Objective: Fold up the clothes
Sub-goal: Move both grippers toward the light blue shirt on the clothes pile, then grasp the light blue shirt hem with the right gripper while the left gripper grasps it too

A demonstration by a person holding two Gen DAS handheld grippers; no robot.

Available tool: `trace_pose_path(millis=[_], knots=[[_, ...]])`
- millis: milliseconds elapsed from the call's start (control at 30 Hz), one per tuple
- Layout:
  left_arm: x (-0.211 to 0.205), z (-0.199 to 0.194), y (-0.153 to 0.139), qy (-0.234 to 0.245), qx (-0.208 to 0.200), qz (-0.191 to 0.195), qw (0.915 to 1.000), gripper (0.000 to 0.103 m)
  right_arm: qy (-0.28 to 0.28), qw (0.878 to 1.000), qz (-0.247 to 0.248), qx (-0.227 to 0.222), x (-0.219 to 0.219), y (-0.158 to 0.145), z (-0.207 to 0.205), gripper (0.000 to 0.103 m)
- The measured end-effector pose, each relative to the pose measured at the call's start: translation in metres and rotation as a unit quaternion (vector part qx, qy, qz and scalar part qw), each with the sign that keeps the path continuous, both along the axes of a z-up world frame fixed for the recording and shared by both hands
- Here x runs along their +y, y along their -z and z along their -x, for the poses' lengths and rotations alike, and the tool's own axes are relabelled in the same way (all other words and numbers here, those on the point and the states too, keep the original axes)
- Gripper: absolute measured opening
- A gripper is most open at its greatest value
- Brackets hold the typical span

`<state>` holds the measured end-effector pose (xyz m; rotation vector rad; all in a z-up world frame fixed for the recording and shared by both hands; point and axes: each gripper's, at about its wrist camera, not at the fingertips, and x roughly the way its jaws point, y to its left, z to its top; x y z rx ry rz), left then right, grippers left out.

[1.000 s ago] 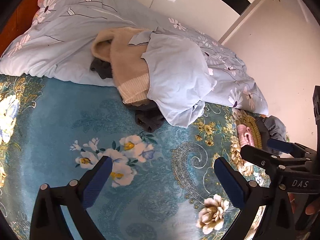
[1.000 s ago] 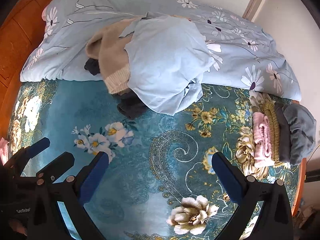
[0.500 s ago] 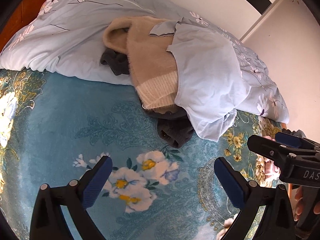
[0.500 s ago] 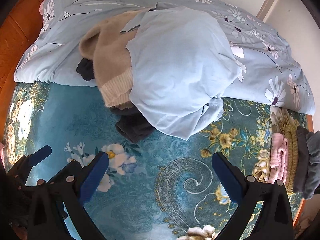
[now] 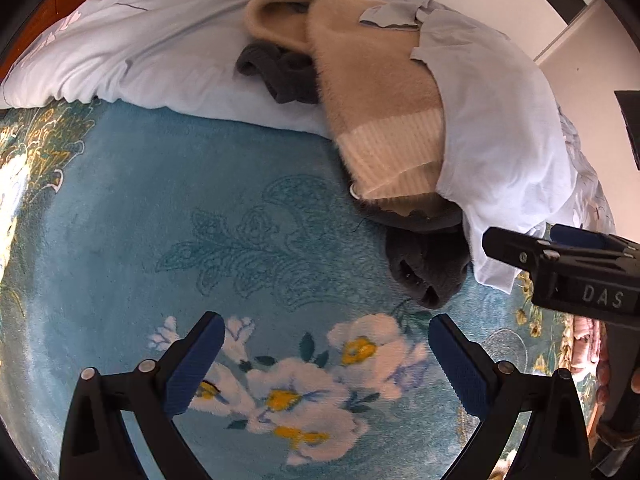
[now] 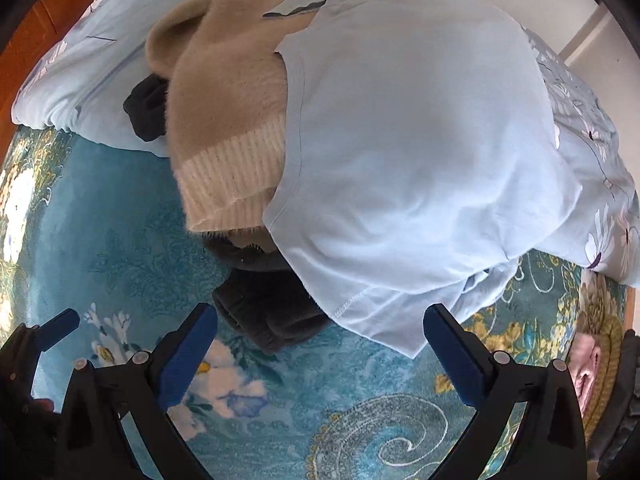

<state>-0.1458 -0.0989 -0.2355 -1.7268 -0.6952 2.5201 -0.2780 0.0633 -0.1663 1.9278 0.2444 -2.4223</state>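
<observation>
A heap of unfolded clothes lies on the bed: a pale blue shirt [image 6: 408,140] [image 5: 500,128] on top, a beige fuzzy sweater [image 6: 228,120] [image 5: 380,92] beside and partly under it, and a dark grey garment [image 6: 268,312] [image 5: 428,264] poking out below. My right gripper [image 6: 320,344] is open, just short of the shirt's lower hem and the grey garment. My left gripper [image 5: 324,356] is open over the floral blanket, a little short of the grey garment. The right gripper's body [image 5: 576,272] shows at the right of the left wrist view.
A teal floral blanket [image 5: 160,208] [image 6: 120,248] covers the bed. A light blue flowered duvet [image 5: 152,32] [image 6: 80,52] lies bunched under the heap. Folded clothes [image 6: 600,356] are stacked at the right edge. A white wall [image 5: 580,60] stands behind, and wood shows at the left [image 6: 24,40].
Both grippers have moved forward toward the heap, which now looms much larger. Their jaws stayed open and nothing was taken hold of.
</observation>
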Motion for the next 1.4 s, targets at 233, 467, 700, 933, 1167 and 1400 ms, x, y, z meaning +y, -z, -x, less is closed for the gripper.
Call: trace_pose_path(millis=[233, 467, 700, 933, 1167, 1400], knots=[[-0.01, -0.013, 0.017, -0.015, -0.013, 0.002, 0.9998, 0.103, 0.011, 0.999, -0.043, 0.0, -0.007, 0.033, 0.034, 0.096], [-0.017, -0.02, 0.024, -0.027, -0.025, -0.003, 0.9993, 0.103, 0.032, 0.997, -0.063, -0.027, 0.003, 0.05, 0.051, 0.041], [-0.015, -0.019, 0.017, -0.021, -0.025, -0.027, 0.9991, 0.103, 0.048, 0.998, -0.045, 0.0, 0.032, 0.005, 0.034, 0.021], [-0.014, -0.018, 0.002, -0.003, -0.019, -0.096, 0.9952, 0.103, 0.021, 0.995, -0.078, 0.055, 0.047, -0.055, -0.001, 0.02], [-0.029, -0.018, -0.029, -0.021, 0.003, -0.147, 0.9889, 0.102, 0.043, 0.991, -0.086, 0.097, 0.06, -0.091, -0.018, 0.01], [-0.043, 0.054, -0.048, -0.062, 0.031, -0.256, 0.9643, 0.102, 0.045, 0.988, -0.096, 0.116, 0.05, -0.111, -0.024, 0.01]])
